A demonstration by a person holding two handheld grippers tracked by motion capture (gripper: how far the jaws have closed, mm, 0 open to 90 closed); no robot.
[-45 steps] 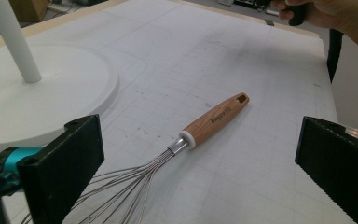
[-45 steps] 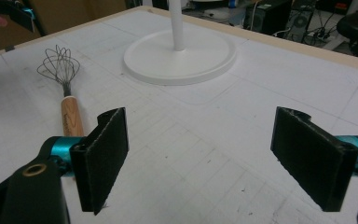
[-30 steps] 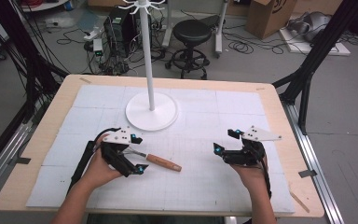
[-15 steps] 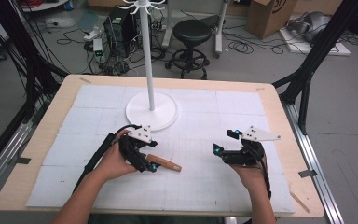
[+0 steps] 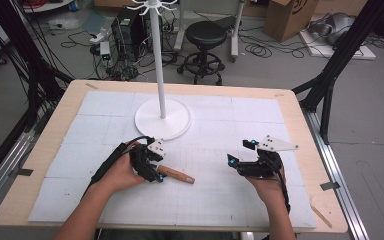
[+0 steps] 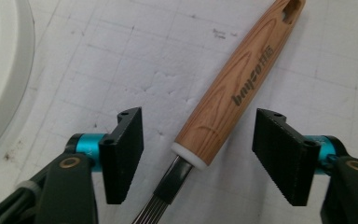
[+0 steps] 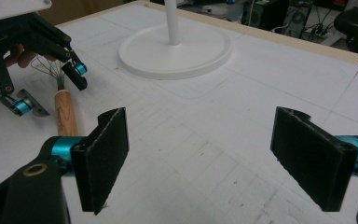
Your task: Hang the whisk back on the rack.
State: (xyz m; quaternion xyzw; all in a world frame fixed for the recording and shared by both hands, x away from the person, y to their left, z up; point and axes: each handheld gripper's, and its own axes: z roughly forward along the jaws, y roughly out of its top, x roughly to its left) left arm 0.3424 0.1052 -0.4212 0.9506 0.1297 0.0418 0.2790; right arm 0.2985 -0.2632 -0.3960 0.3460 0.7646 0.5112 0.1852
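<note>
Two changes against the earlier high views: the left gripper [image 5: 152,167] has slid from the lower left toward frame centre and now straddles the whisk [image 5: 176,174], and its jaws have just been closing. In the left gripper view the wooden handle [image 6: 235,91] lies between the pads [image 6: 282,154], with white mat showing on both sides, so nothing is gripped yet. Judgement: this is the pre-grasp; a little more closing should take the handle near its collar.

Right gripper [image 5: 245,155] sits unmoved at centre right, jaws spread and empty.

Whisk lies flat on the white mat [image 5: 260,110], lower centre, handle pointing right.

Clearances: stand base [image 5: 162,120] lies just above the left gripper; bare mat fills the gap between the grippers; the table's near edge [image 5: 170,227] runs along the frame bottom, well apart.
</note>
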